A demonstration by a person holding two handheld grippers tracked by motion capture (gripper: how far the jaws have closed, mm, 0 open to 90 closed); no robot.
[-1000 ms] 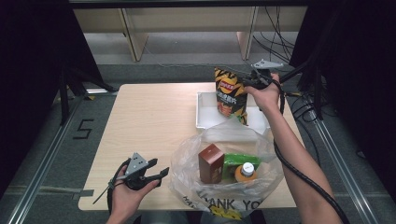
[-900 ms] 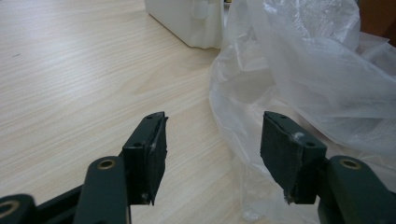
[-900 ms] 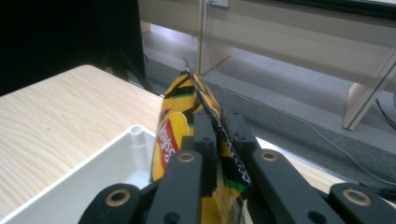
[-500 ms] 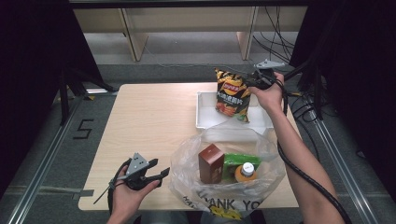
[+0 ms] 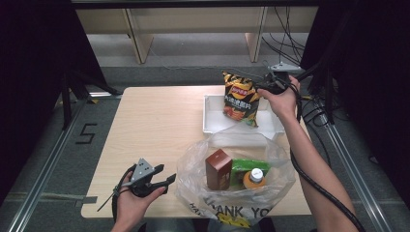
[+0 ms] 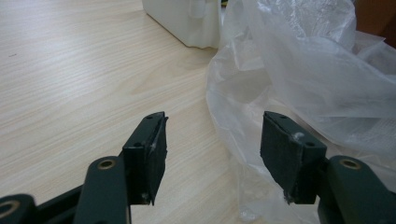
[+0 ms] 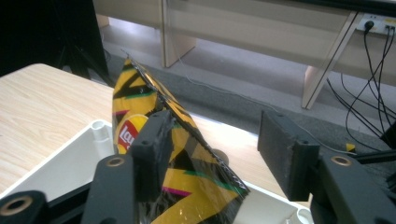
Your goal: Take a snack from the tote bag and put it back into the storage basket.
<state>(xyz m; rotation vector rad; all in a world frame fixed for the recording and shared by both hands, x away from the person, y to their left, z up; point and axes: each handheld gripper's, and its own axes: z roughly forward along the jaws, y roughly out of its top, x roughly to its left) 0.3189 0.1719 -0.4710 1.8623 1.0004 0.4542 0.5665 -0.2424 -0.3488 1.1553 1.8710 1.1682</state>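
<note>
left gripper point(image 5: 170, 180) parked wide and empty beside the plastic bag point(image 5: 270, 159), ready to hold it | chip bag point(image 5: 240, 99) stands in the white bin point(image 5: 209, 116) | right gripper point(image 5: 261, 89) jaws just opening beside its top, apparently releasing after placing

The chip bag point(image 5: 240, 99) is yellow and black with a red logo, orange chips printed low on its front. It stands upright, tilted a little, in the white tray point(image 5: 211, 118) in the upper right of the high view, its crimped top edge up. In the right gripper view the bag point(image 7: 154, 154) sits at lower centre, one top corner pointing to the upper left, its bottom inside the tray point(image 7: 60, 170).
</note>
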